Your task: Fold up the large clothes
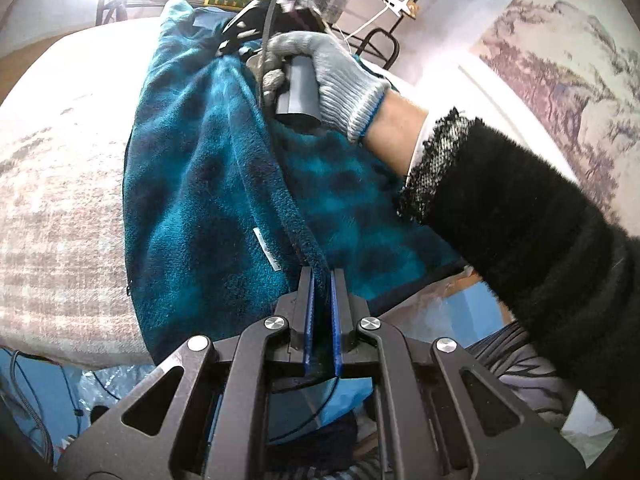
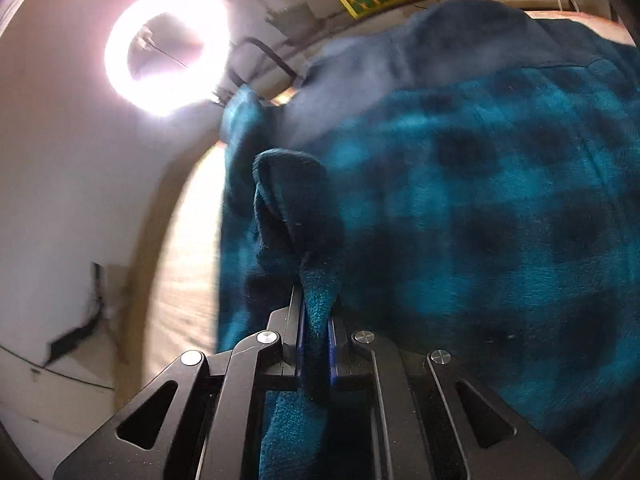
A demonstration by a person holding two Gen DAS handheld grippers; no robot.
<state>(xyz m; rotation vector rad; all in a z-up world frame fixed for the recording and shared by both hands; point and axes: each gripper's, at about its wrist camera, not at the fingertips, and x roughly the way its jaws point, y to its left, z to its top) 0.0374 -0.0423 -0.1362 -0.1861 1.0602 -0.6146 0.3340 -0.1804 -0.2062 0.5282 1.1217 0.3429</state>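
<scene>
Your left gripper (image 1: 321, 276) is clamping a dark hem of the teal plaid fleece (image 1: 208, 184). The garment is stretching straight ahead of those fingers, long axis running away toward your right gripper (image 1: 256, 40), over a pale plaid blanket (image 1: 60, 200). Right gripper (image 2: 316, 320) is pinching a fleece fold (image 2: 480, 200); the bulk is spreading ahead-right.

Support is a bed (image 1: 60, 184) with a pale plaid cover, whites and faded browns. Teal-and-black checked fleece (image 1: 192, 184) lies directly on it, partly lifted into a ridge, near edge hanging over the bed's front. Right wrist view: fleece (image 2: 480, 200) fills most of frame.
</scene>
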